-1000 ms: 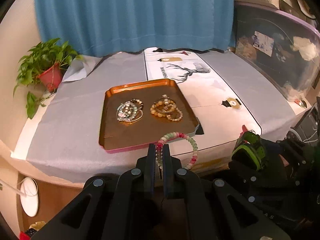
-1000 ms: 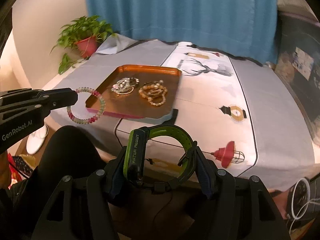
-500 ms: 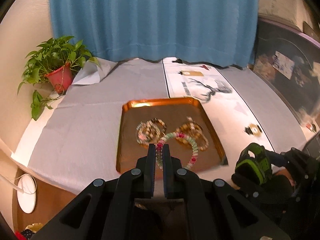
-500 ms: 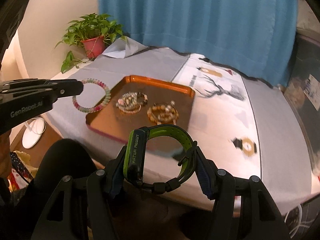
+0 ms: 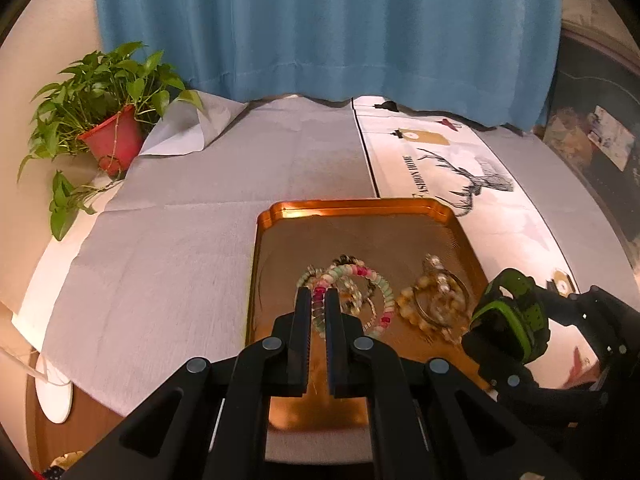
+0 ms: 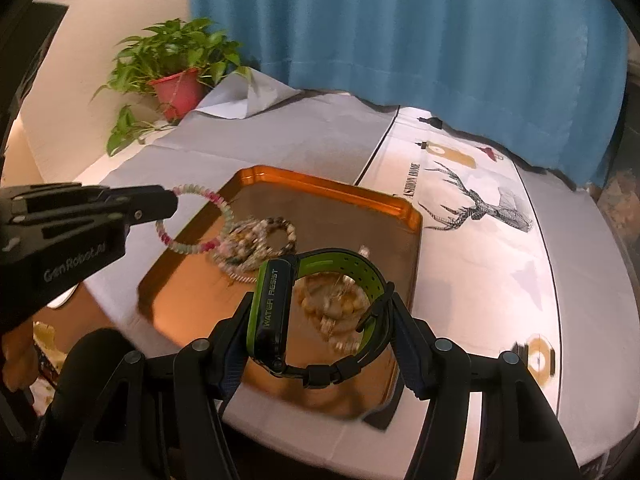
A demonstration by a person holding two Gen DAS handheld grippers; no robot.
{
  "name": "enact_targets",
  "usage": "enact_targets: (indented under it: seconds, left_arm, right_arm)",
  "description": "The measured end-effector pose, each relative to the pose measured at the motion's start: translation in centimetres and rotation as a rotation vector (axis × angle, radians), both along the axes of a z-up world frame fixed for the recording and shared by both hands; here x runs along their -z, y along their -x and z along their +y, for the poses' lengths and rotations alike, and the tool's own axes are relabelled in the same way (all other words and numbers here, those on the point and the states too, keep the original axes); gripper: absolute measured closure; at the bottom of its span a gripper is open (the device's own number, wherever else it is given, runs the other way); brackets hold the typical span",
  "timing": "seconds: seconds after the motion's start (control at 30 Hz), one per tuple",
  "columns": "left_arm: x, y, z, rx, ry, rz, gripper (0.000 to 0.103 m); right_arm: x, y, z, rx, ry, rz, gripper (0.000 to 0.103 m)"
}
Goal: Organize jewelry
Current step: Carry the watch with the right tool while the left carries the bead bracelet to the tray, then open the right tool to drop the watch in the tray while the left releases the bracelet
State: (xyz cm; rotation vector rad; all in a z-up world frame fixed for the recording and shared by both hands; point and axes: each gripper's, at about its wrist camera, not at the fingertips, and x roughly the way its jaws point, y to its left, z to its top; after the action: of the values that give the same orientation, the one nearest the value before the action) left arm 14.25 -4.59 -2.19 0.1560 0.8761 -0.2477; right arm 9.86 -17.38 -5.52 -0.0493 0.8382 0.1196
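My left gripper [image 5: 318,300] is shut on a pink, green and white beaded bracelet [image 5: 374,280], held above the left part of an orange tray [image 5: 360,206]. It shows in the right wrist view [image 6: 172,204] with the bracelet [image 6: 192,246] over the tray's near left edge [image 6: 280,172]. My right gripper [image 6: 320,320] is shut on a black and green watch [image 6: 272,308], held above the tray's right side; the watch also shows in the left wrist view [image 5: 508,312]. Two piles of beaded bracelets [image 5: 436,300] lie in the tray.
The tray sits on a table with a grey cloth [image 5: 200,220] and a white deer-print runner [image 5: 472,180]. A potted plant in a red pot [image 5: 108,140] stands at the far left. A blue curtain [image 5: 320,28] hangs behind. A white round object [image 5: 52,392] lies on the floor.
Both grippers have moved forward over the tray, each still holding its item. The tray now lies directly beneath them instead of ahead.
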Motion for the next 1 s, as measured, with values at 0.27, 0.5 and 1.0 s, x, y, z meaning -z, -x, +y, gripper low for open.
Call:
enact_targets:
  seconds: [0.27,0.5,1.0]
  left_arm:
    - [1.6,-4.3,-1.0,0.004,-0.029,0.003,0.099]
    - [3.1,-7.2,-1.4,-0.021,-0.039,0.026,0.097]
    - [0.1,-0.3,-1.3,-0.042,-0.204,-0.079,0.004]
  right_arm:
    - [1.3,-4.3,-0.5,0.001,0.024,0.004,0.040]
    - [2.2,-7.0,-0.9,-0.007,0.027,0.021,0.038]
    - [-0.7,-0.8,-2.2,0.092,0.038,-0.044,0.015]
